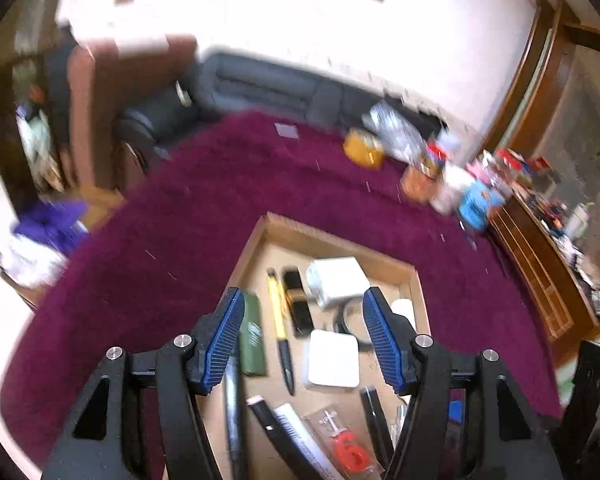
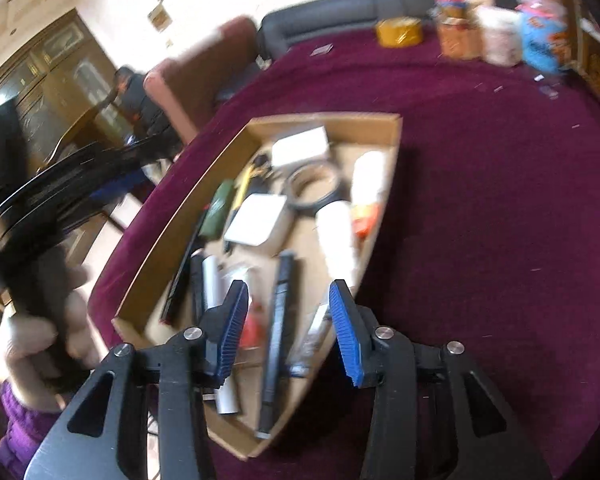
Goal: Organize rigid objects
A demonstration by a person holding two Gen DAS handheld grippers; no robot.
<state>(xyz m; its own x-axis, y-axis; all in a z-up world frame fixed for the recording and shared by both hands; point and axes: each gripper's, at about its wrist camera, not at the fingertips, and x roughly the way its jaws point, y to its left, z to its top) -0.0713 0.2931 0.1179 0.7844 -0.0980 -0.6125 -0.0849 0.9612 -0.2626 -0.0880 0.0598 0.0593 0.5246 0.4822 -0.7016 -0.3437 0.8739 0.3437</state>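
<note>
Both the left gripper point(image 1: 303, 346) and the right gripper point(image 2: 289, 330) hang with fingers apart, holding nothing, above the crowded cardboard box point(image 2: 172, 222). Pens and cases lie packed between the fingers, so a careless closing could pinch two things together or knock neighbours askew.

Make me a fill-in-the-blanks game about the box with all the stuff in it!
1. The cardboard box sits on a cloth that is dark ____.
2. In the box, the pen beside the green case has a ____ barrel.
3. The red candle in its wrapper is shaped like the number ____.
4. Both grippers have ____ pads.

Missing words: red, yellow, six, blue
</note>
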